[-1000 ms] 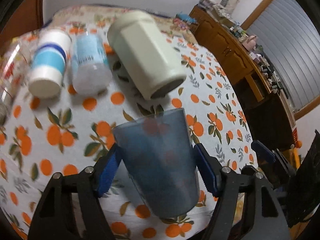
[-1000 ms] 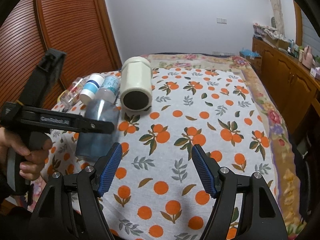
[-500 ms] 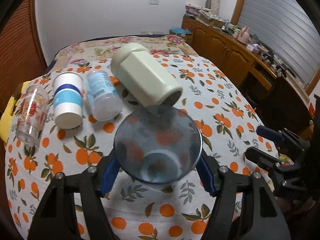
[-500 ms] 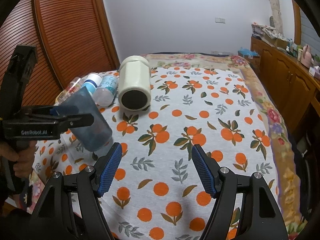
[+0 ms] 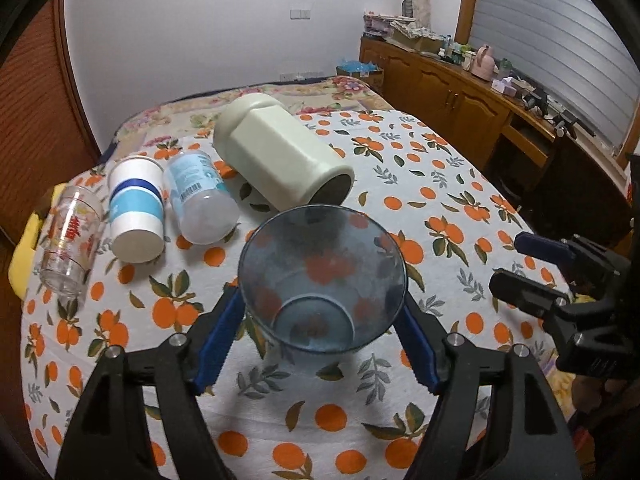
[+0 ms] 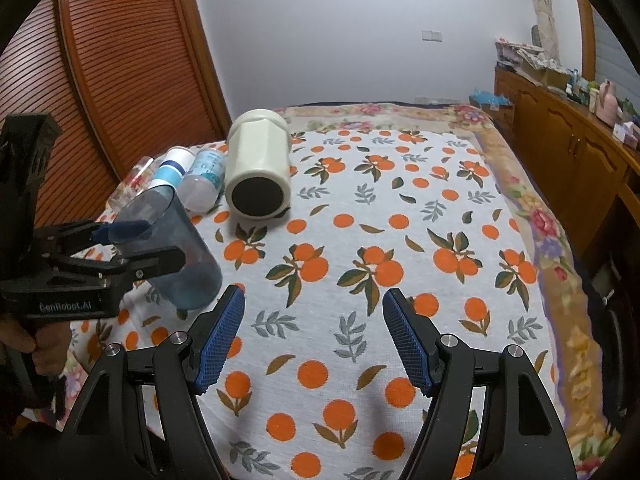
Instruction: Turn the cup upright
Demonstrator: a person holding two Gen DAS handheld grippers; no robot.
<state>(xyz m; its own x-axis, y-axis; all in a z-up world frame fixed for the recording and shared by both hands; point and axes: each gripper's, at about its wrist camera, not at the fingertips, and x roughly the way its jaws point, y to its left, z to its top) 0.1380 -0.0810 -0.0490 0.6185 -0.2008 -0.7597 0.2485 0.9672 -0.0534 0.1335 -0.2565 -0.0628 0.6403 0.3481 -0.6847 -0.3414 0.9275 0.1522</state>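
A translucent blue cup sits between the blue pads of my left gripper, mouth up and tilted a little, its base at or just above the orange-print cloth. In the right wrist view the blue cup leans left in the left gripper, which is shut on it. My right gripper is open and empty, low over the cloth to the right of the cup; it also shows in the left wrist view.
Lying on their sides behind the cup: a cream canister, a clear plastic bottle, a white-and-blue paper cup and a printed glass. A wooden sideboard runs along the right. A slatted wooden door stands at left.
The left gripper has turned the blue cup from mouth-down through tilted to nearly upright and lowered it toward the cloth. The right gripper has barely moved.
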